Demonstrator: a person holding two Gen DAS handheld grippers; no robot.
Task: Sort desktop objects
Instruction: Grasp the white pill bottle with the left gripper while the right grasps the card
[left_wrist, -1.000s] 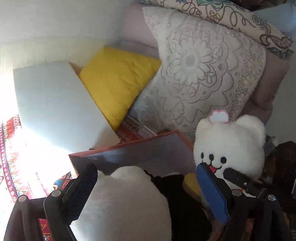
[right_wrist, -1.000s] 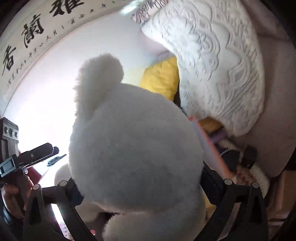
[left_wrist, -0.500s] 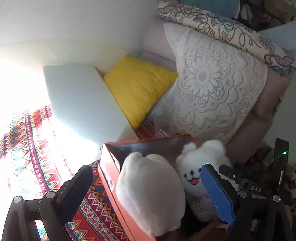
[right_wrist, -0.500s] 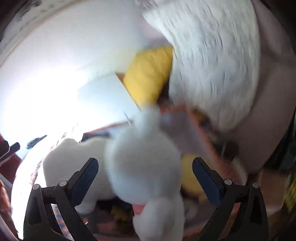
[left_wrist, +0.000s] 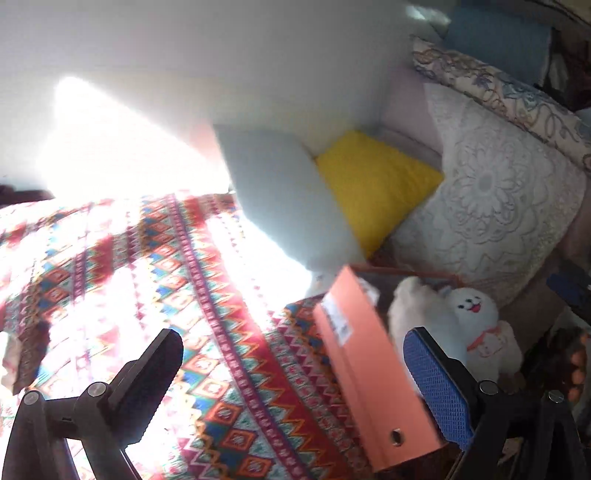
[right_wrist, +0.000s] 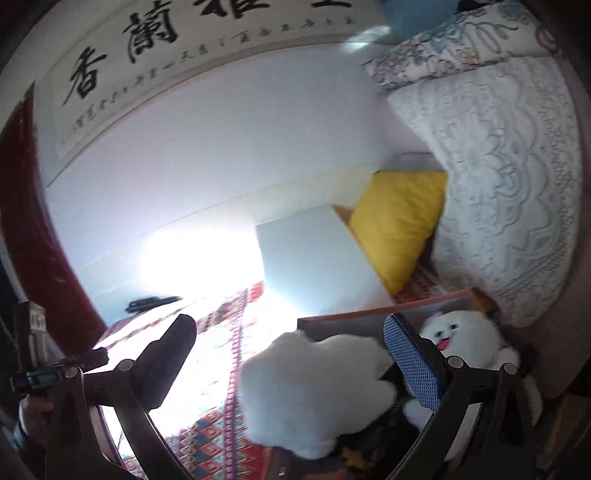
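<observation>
Nearest the cameras, the left gripper (left_wrist: 291, 391) has its jaws wide apart with nothing between them, hanging over the patterned cloth (left_wrist: 155, 295). The right gripper (right_wrist: 291, 362) is likewise spread and empty, above the box. Both look free for the next pickup, since the two toys already sit where sorted things go.

The orange box (left_wrist: 369, 384) stands at the cloth's edge. In it the plush (right_wrist: 314, 391) lies back-up beside the bear (right_wrist: 461, 336), which sits upright and faces out, leaning toward the box's far wall. A white label on the box's side is too blurred to read.

Behind, a yellow cushion (right_wrist: 399, 225) and a lace pillow (right_wrist: 509, 192) are propped against the wall. Highest and farthest, a calligraphy scroll (right_wrist: 155, 48) reads, probably, 香 and 蘭.
</observation>
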